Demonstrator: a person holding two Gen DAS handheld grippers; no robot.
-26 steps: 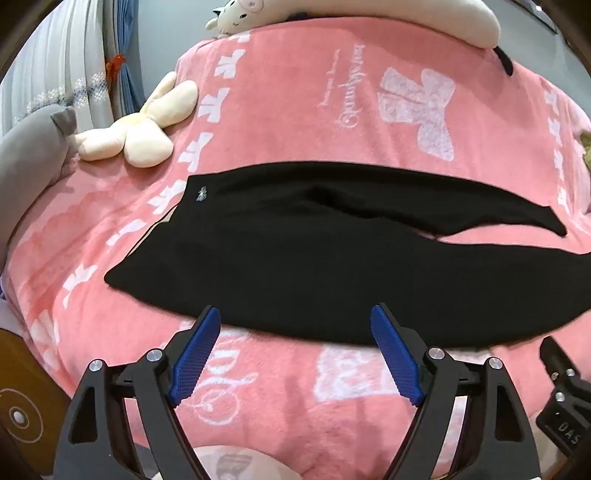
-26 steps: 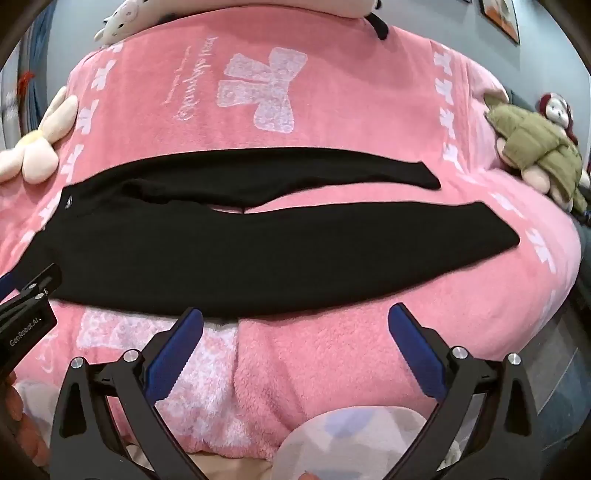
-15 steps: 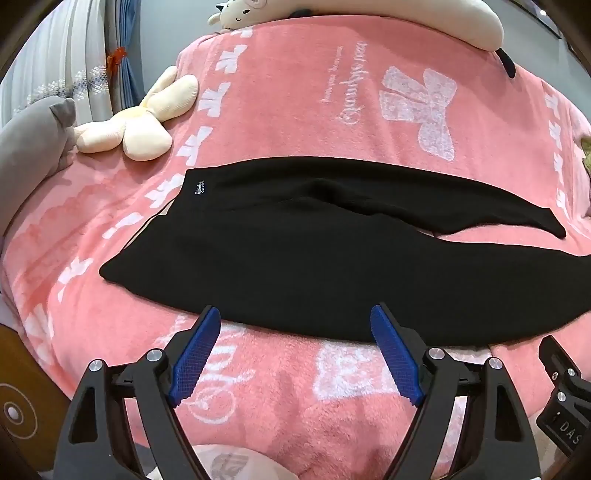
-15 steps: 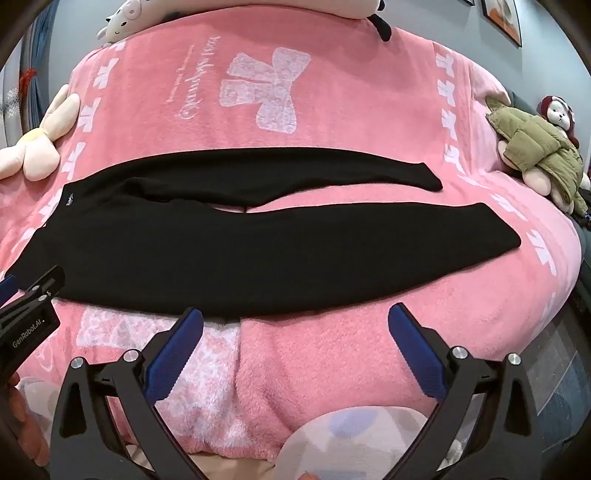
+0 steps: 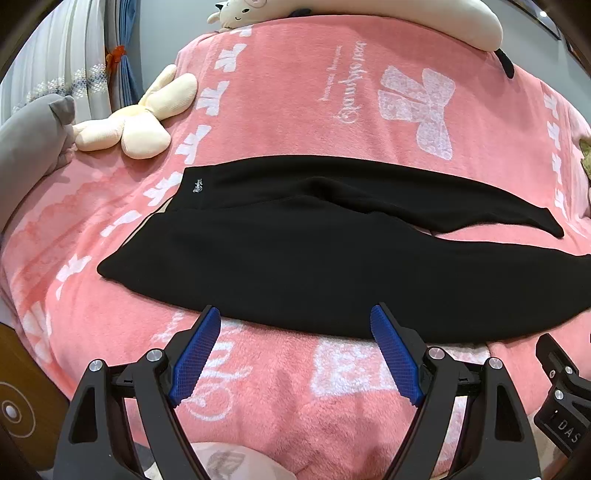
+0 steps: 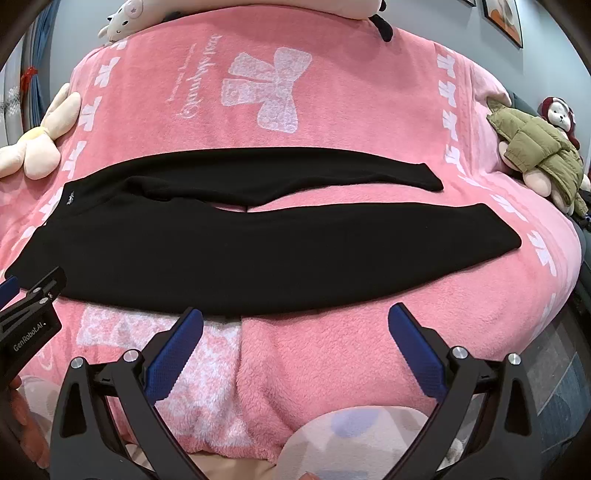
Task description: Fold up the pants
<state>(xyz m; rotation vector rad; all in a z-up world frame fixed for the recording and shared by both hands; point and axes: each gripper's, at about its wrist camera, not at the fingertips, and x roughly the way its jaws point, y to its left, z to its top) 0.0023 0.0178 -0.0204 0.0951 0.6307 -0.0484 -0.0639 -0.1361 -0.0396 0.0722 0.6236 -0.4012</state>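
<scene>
Both grippers, left gripper (image 5: 295, 319) and right gripper (image 6: 295, 319), gape (nothing between) just short of the black pants (image 5: 314, 258).

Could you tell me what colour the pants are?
Black pants, shown best in the right wrist view.

Matt black pants (image 5: 295, 258) (fleecy pink blanket (image 5: 295, 92)).

A home bedroom: a bed fills the frame under a pink fleece blanket (image 5: 295, 92) printed with white bows. Plush toys (image 5: 136, 122) lie at upper left, curtains (image 5: 74, 62) hang at far left, and a framed picture (image 6: 504, 18) hangs upper right.
</scene>
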